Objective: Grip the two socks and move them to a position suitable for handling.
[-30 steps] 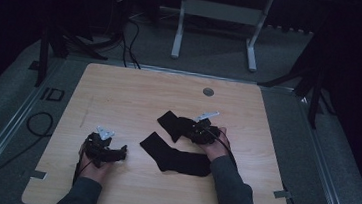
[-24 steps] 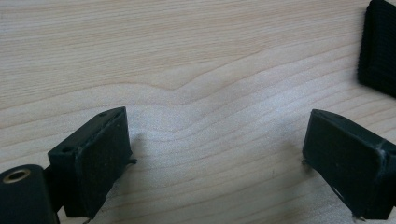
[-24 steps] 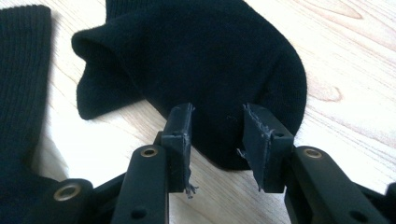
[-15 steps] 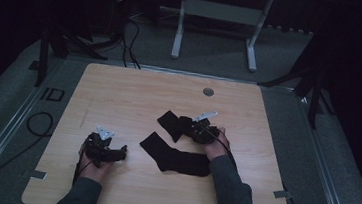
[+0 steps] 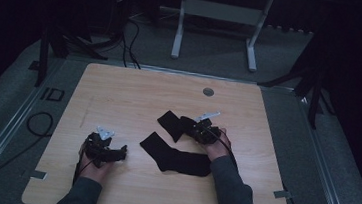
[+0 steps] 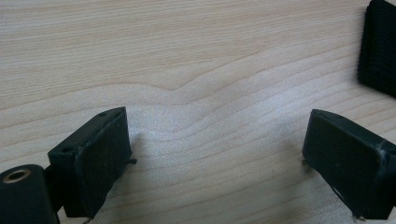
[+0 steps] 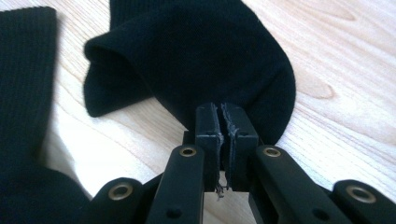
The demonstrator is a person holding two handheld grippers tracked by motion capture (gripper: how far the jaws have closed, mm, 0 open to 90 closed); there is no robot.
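While the right tongs [image 7: 223,122] have just been closing, they now sit pinched shut on the rounded edge of the upper black sock [image 7: 205,60], with a bit of fabric caught between the pads, so that looks like a real grip and not just a touch. That sock lies a bit crumpled on the desk [image 5: 134,92], right of the middle, with one end folded over so an opening gapes on its left in the right gripper view.

The second sock [image 5: 174,154] lies flat just in front of it, toward the person, near but not clearly touching as far as I can tell.

Over on the left, the left tongs [image 6: 215,154] are spread wide with nothing but bare wood between them, resting low over the desk, and a ribbed sock edge peeks in at the top right corner of that view.

Handling-wise, my guess is these are super light and floppy, no stiffness at all, so a lifted sock will just dangle and sag. Pinching a hem or the toe edge seems best, since a thin bite of knit holds fine, while grabbing mid-body would probably bunch both layers.
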